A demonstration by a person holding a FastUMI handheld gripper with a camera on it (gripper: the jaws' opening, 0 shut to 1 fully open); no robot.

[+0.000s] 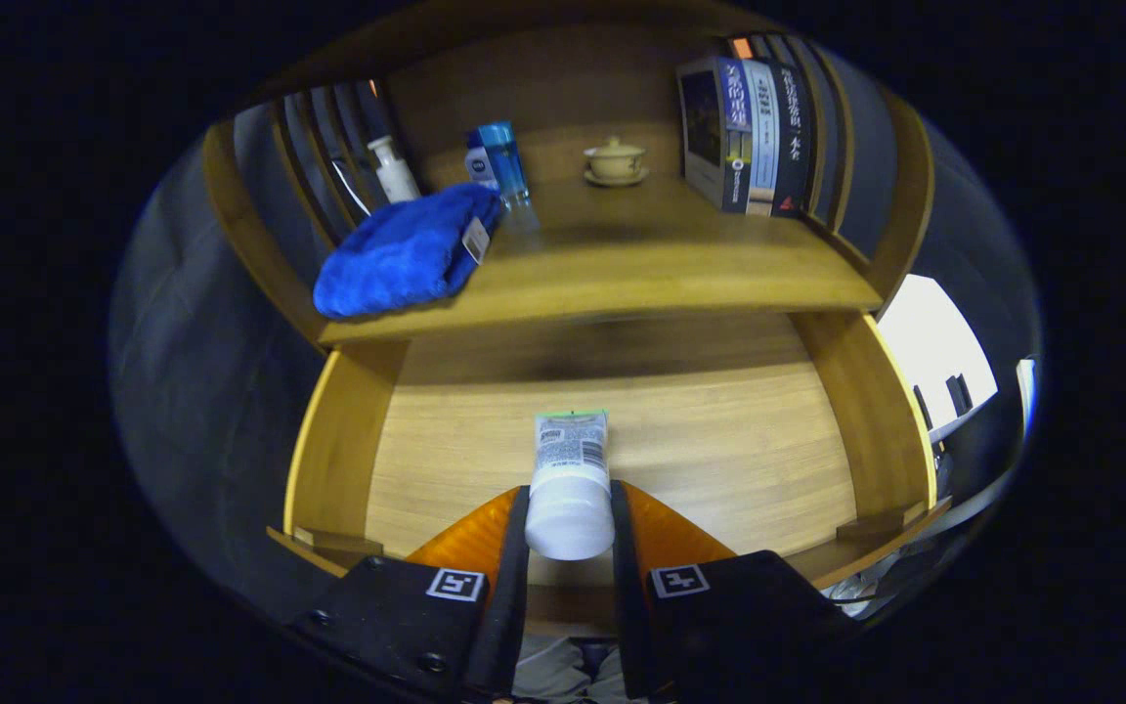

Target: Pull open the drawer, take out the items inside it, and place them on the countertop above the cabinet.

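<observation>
jaws (570, 528) clamping the white tube (570, 484) by its cap end, over the open drawer (622, 440). advice: lifting it straight, clearing the bench (641, 264) lip, then setting down beside the blue towel (407, 254).

Beyond the tongs (569, 548), slatted wooden side rails (314, 147) flank a wooden back panel (543, 78); a bright opening (934, 342) glows off right.
</observation>
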